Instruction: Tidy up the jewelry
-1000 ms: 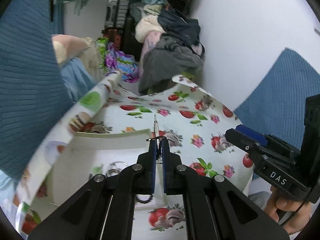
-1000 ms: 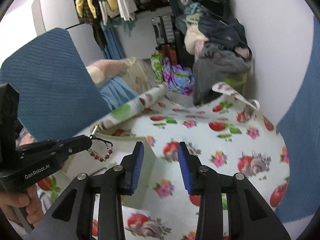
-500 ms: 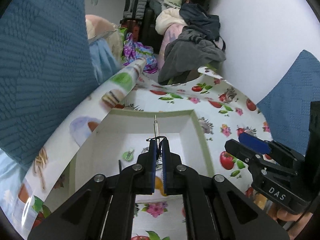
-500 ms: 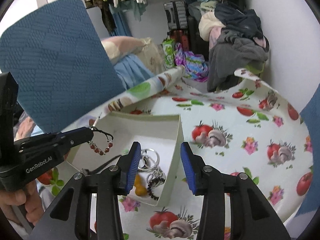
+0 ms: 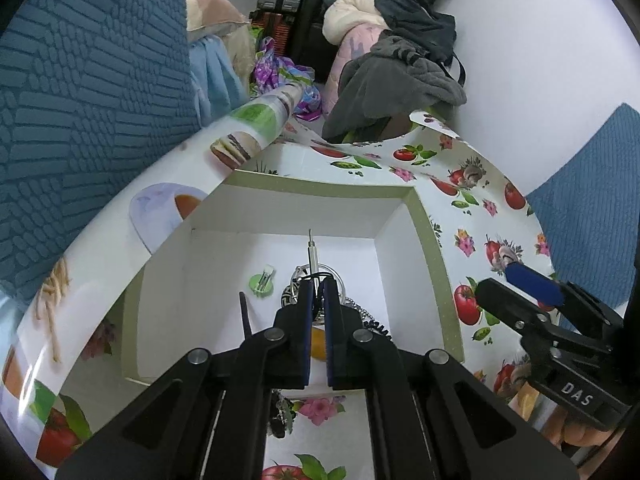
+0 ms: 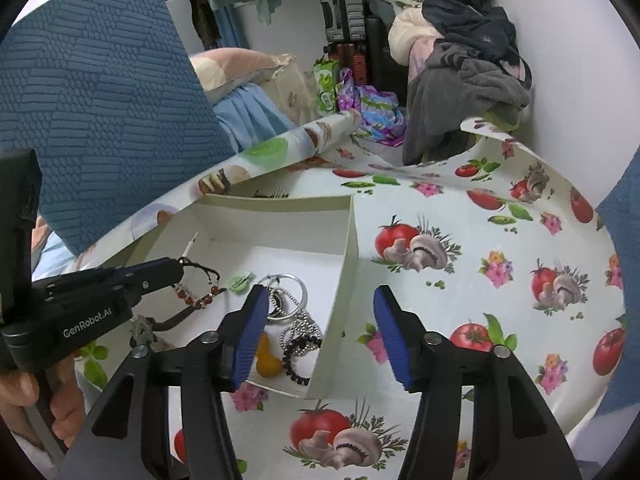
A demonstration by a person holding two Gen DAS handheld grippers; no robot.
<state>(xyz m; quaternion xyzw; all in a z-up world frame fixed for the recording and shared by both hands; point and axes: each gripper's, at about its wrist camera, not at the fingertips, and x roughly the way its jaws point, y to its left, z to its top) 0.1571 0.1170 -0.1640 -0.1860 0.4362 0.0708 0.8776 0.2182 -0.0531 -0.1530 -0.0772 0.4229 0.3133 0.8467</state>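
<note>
The left gripper [image 6: 182, 266] is clamped tight on a bracelet of reddish-brown beads [image 6: 196, 300] strung on black cord, gripping it by the cord end beside a thin silver pin that sticks out past the fingertips. The bracelet hangs in a loop above the open white cardboard box [image 6: 348, 240], over the box's left half, and does not touch the floor of the box as far as the right wrist view shows. In the left wrist view the same gripper [image 5: 316, 284] shows its two blue pads pressed almost together with only the black cord and the silver pin [image 5: 312, 250] between them.

The right gripper [image 6: 320, 292] is opening, its blue-padded fingers standing well apart with nothing gripped; they straddle the box's right wall near its front corner (the left finger over the box's interior, the right finger over the tablecloth).

Inside the box, toward the front right corner, lie a large silver ring [image 6: 286, 280], a coil of silver ball chain [image 6: 302, 326], a black beaded bracelet [image 6: 296, 360] and a small yellow-orange piece [image 6: 266, 360]. A small green disc [image 6: 240, 282] sits nearer the middle, and a dark strap [image 6: 176, 320] lies by the left wall.

The box stands on a table covered with a tomato-and-mushroom print oilcloth [image 6: 500, 272], close to its left edge. A hand [image 6: 24, 400] holds the left gripper's handle.
</note>
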